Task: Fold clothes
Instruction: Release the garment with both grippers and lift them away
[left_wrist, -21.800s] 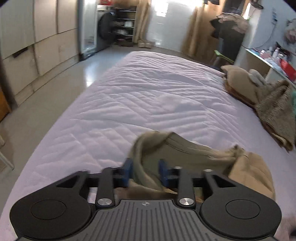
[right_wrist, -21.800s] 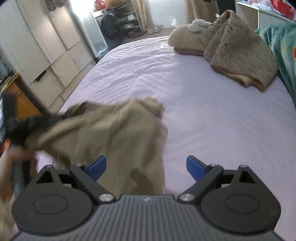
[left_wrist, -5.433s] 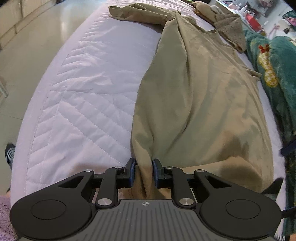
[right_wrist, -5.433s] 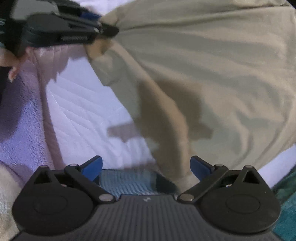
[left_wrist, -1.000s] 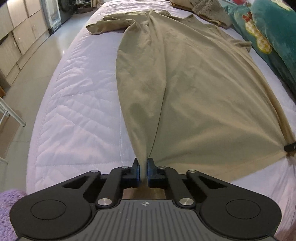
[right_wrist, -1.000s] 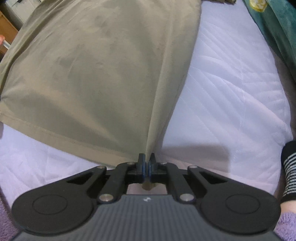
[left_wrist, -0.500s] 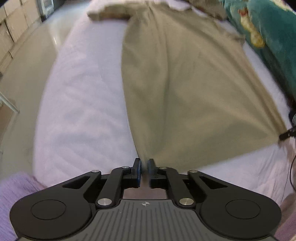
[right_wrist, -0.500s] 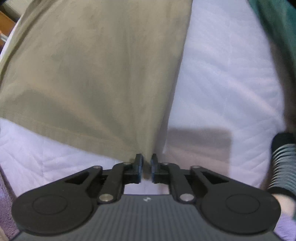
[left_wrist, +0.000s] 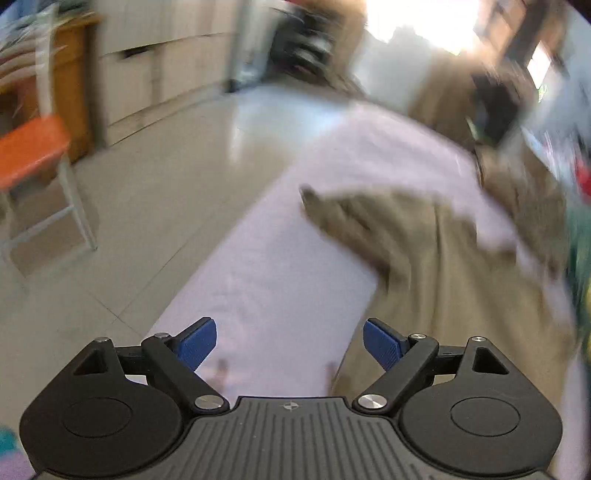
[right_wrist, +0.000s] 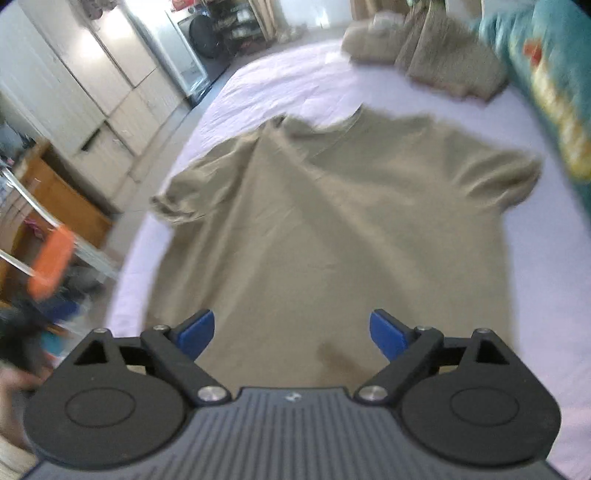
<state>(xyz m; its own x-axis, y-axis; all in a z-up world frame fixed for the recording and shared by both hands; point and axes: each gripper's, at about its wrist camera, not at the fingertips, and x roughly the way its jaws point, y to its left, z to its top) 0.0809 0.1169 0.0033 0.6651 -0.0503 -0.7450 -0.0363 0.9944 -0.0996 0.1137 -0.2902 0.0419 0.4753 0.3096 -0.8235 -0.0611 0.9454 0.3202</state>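
Observation:
A khaki short-sleeved T-shirt (right_wrist: 332, 229) lies spread flat on the lilac quilted bed (right_wrist: 554, 280), neck away from me, both sleeves out. My right gripper (right_wrist: 291, 334) is open and empty, raised above the shirt's hem. My left gripper (left_wrist: 290, 345) is open and empty above the bed's left part (left_wrist: 280, 288); the shirt (left_wrist: 443, 280) lies to its right, its left sleeve (left_wrist: 332, 214) pointing toward the bed edge. The left wrist view is motion-blurred.
A folded brown blanket and pillow (right_wrist: 443, 59) lie at the far end of the bed. A teal patterned blanket (right_wrist: 554, 85) runs along the right side. Tiled floor (left_wrist: 122, 229), an orange-seated stool (left_wrist: 29, 147) and cabinets (right_wrist: 110, 110) are on the left.
Both grippers have let go of the shirt's hem corners, opened wide and lifted up, so both views now look along the bed instead of down at the hem.

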